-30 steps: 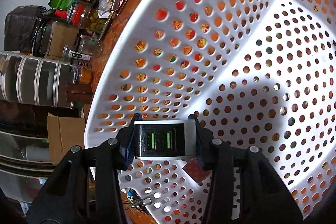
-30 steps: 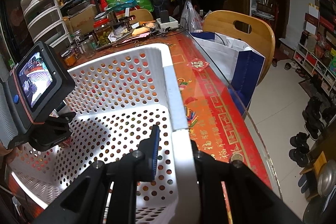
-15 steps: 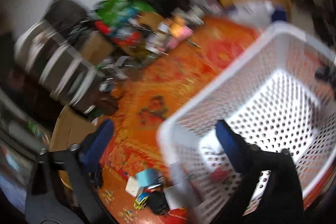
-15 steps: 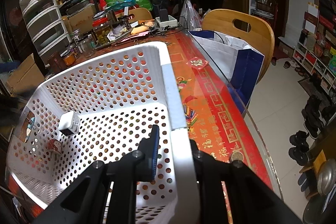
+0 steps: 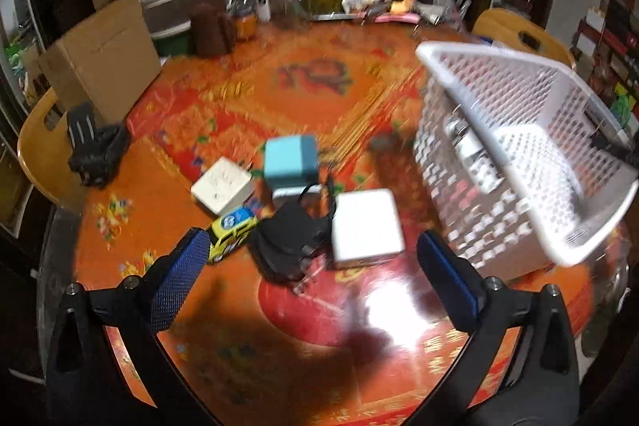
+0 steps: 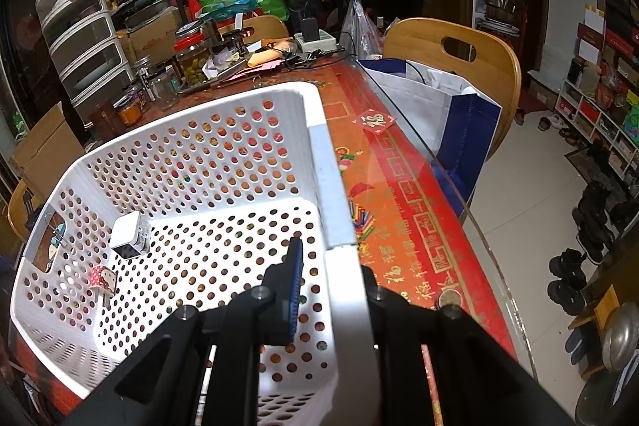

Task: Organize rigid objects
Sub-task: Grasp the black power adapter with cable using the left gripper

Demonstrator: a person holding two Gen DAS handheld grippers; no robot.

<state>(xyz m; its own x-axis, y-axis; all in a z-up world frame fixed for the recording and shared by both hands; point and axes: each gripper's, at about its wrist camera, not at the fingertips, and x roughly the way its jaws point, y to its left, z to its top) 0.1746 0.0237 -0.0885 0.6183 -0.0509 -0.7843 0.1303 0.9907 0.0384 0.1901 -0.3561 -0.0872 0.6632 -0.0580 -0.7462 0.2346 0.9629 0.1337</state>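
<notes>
Our left gripper (image 5: 309, 262) has just let go of the white charger (image 6: 128, 235), its fingers spread wide with nothing between them, and has swung out of the basket (image 6: 319, 146) to hover over the pile on the table (image 5: 279, 326). The toy car (image 5: 231, 232), black pouch (image 5: 289, 246) and white box (image 5: 366, 224) remain there. The charger now lies on the basket floor, while our right gripper (image 6: 331, 266) keeps pinching the basket rim.

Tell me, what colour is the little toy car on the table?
The toy car is yellow with a blue-and-white top. It shows best in the left wrist view.
</notes>
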